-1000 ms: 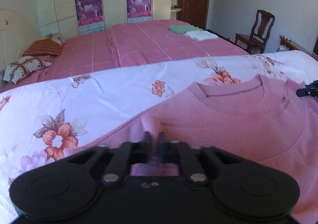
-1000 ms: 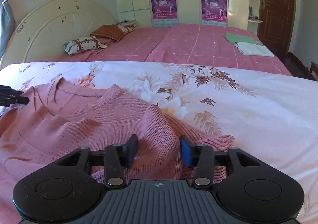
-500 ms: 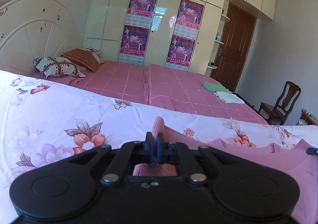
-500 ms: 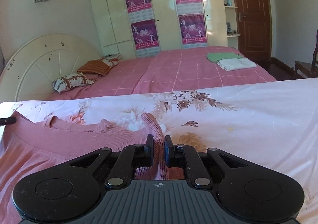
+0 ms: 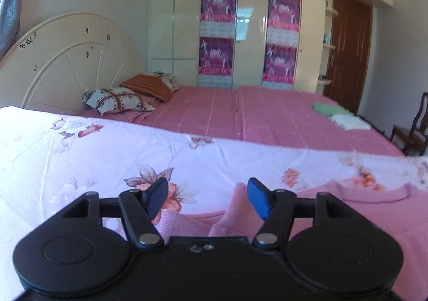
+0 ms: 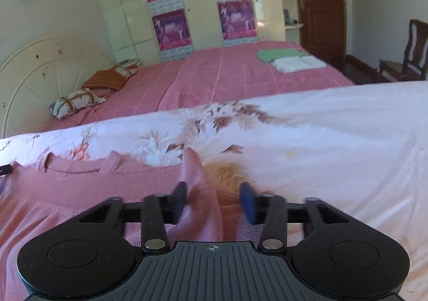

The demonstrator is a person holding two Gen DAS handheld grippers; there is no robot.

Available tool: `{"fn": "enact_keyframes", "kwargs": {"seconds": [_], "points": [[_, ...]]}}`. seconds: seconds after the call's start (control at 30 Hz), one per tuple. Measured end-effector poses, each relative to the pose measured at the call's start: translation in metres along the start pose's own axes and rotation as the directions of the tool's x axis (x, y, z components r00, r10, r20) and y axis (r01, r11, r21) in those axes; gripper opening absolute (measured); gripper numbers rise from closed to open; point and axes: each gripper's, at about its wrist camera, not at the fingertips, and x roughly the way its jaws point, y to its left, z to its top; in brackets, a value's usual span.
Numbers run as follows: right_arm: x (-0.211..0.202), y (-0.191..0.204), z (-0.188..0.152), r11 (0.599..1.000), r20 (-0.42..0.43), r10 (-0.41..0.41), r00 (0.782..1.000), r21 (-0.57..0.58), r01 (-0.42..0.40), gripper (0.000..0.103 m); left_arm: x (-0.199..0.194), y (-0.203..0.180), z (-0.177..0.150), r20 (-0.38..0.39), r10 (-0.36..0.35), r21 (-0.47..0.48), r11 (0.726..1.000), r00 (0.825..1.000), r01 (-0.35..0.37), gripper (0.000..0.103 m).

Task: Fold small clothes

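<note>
A pink knit sweater (image 5: 347, 210) lies on the white floral sheet (image 5: 107, 156), neckline away from me. My left gripper (image 5: 207, 198) is open over the sweater's left shoulder; a raised pinch of fabric (image 5: 235, 204) stands between its fingers, nearer the right one. The sweater also shows in the right wrist view (image 6: 80, 188). My right gripper (image 6: 215, 200) is open over its right shoulder, with a raised fold (image 6: 198, 175) standing between the fingers. The sweater's lower part is hidden under both grippers.
Behind the floral sheet lies a pink checked bed (image 5: 240, 116) with pillows (image 5: 115, 100) at the headboard and folded green and white clothes (image 6: 289, 59). A wooden chair (image 6: 409, 55) and a brown door (image 6: 318, 7) stand at the right.
Both grippers held pinched sweater shoulders and lifted them half a second ago. Now both have opened and the fabric stands loose between the fingers.
</note>
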Motion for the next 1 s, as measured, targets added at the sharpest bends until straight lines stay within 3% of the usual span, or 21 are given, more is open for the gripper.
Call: {"fn": "enact_keyframes", "kwargs": {"seconds": [0.1,0.2,0.3,0.37,0.43,0.5,0.57,0.67,0.77,0.83,0.9,0.93,1.0], "points": [[-0.037,0.011,-0.006,0.996,0.036,0.084,0.996,-0.032,-0.083,0.062,-0.043,-0.028,-0.009,-0.024,-0.171,-0.011,0.985,0.985,0.171,0.064],[-0.053,0.046,-0.024,0.971,0.001,0.194,0.981,-0.145,-0.191,0.046,-0.069,-0.089,-0.036,-0.065,-0.304,0.108,0.945,0.95,0.31,0.065],[-0.053,0.085,-0.045,0.931,-0.033,0.293,0.956,-0.216,-0.293,0.046,-0.067,-0.138,-0.063,-0.118,-0.344,0.215,0.907,0.931,0.362,0.069],[-0.042,0.107,-0.056,0.919,-0.074,0.288,0.955,-0.258,-0.297,0.046,-0.041,-0.154,-0.079,-0.234,-0.287,0.252,0.905,0.929,0.343,0.074],[-0.02,0.116,-0.065,0.932,-0.125,0.195,0.973,-0.286,-0.224,0.046,-0.033,-0.148,-0.082,-0.209,-0.304,0.211,0.914,0.929,0.346,0.079],[-0.014,0.104,-0.065,0.956,-0.115,0.213,0.97,-0.182,-0.231,0.046,-0.038,-0.142,-0.076,-0.214,-0.3,0.202,0.917,0.93,0.343,0.075],[-0.019,0.103,-0.059,0.968,-0.115,0.183,0.976,-0.154,-0.199,0.046,-0.051,-0.128,-0.071,-0.165,-0.288,0.193,0.928,0.943,0.318,0.073],[-0.043,0.097,-0.055,0.972,-0.045,0.178,0.983,-0.149,-0.183,0.046,-0.061,-0.091,-0.068,-0.122,-0.238,0.134,0.958,0.964,0.253,0.076],[-0.056,0.087,-0.059,0.98,-0.03,0.126,0.992,-0.152,-0.129,0.046,-0.045,-0.061,-0.077,-0.219,-0.113,0.121,0.982,0.969,0.142,0.075],[-0.04,0.077,-0.07,0.983,-0.113,0.0,0.994,-0.18,-0.02,0.046,-0.045,-0.045,-0.08,-0.209,-0.089,0.105,0.988,0.974,0.112,0.075],[-0.04,0.067,-0.072,0.988,-0.097,0.027,0.995,-0.149,-0.041,0.046,-0.051,-0.047,-0.074,-0.213,-0.059,0.115,0.99,0.975,0.085,0.072],[-0.042,0.07,-0.068,0.989,-0.105,0.01,0.994,-0.143,-0.025,0.046,-0.058,-0.05,-0.071,-0.201,-0.059,0.106,0.991,0.978,0.082,0.071],[-0.057,0.077,-0.064,0.992,-0.064,0.004,0.998,-0.129,-0.012,0.047,-0.075,-0.057,-0.067,-0.163,-0.127,0.067,0.988,0.978,0.139,0.074]]}}
